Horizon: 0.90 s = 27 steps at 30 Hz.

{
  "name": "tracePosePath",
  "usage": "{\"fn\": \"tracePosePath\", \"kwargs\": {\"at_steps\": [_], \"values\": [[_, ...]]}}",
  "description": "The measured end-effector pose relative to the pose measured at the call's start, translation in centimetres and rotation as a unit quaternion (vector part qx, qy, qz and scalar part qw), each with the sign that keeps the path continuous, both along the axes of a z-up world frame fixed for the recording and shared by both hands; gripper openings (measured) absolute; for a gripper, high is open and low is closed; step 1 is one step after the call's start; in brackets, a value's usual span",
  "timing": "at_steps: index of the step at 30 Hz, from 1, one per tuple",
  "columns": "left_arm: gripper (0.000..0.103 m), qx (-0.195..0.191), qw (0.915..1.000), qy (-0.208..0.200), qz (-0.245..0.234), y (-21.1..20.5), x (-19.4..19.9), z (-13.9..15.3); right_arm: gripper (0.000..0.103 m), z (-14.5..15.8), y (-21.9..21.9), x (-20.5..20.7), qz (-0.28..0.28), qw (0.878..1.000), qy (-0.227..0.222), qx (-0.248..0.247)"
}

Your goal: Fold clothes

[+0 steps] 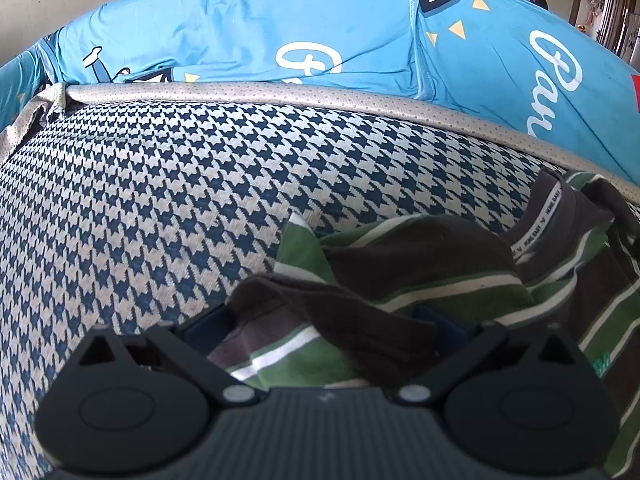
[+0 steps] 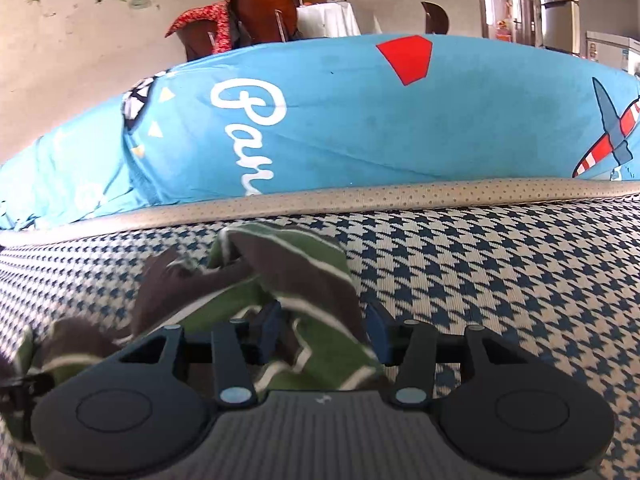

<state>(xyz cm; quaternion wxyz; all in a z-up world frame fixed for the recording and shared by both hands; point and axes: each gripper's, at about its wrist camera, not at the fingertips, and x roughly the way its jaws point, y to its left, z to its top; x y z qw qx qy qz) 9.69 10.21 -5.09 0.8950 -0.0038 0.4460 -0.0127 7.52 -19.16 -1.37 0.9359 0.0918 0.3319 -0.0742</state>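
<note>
1. A striped garment (image 1: 420, 280) — green, dark brown and white — lies crumpled on a houndstooth-patterned cushion (image 1: 140, 200), toward the right side of the left wrist view.
2. The left gripper (image 1: 324, 328) stands wide apart, with a fold of the garment bunched between its blue pads (image 1: 208, 326). The cloth drapes over the gap and partly hides the right pad, so whether the pads actually press on it cannot be told.
3. In the right wrist view the same garment (image 2: 280, 280) sits left of centre on the cushion (image 2: 500, 272), its far end near the dotted beige piping (image 2: 400, 196) that edges the seat.
4. The right gripper (image 2: 324, 332) is partly open. A strip of the garment runs between its two blue pads (image 2: 376, 334); the pads stand to either side of the cloth, and no clear pinch shows.
5. Behind the piping rises a bright blue cushion cover (image 2: 340, 120) printed with white script, a red shape and a striped aeroplane.
6. Farther back — beyond the blue cover — stand a dark wooden chair (image 2: 260, 20) draped with red cloth, a white-covered table (image 2: 328, 20) and a refrigerator (image 2: 560, 4).
</note>
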Motion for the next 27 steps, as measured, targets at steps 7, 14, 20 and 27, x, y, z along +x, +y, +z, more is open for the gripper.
{"fn": "tracePosePath", "kwargs": {"at_steps": [7,14,20,27], "values": [[0.103,-0.004,0.9999,0.008,0.007,-0.7,0.9,0.0,0.033,-1.7,0.1,2.2,-0.006,1.000,0.005,0.000],[0.103,-0.001,0.9999,0.000,0.013,-2.4,1.4,0.5,0.009,-0.5,-1.8,1.6,-0.042,0.999,-0.029,0.009],[0.103,-0.040,0.9990,-0.021,0.000,-4.8,1.2,2.5,0.008,2.2,-7.1,-1.0,-0.157,0.985,-0.063,-0.022],[0.103,-0.054,0.9978,-0.026,-0.027,-7.9,0.4,3.0,0.013,3.5,-13.7,-3.9,-0.269,0.961,-0.050,-0.043]]}}
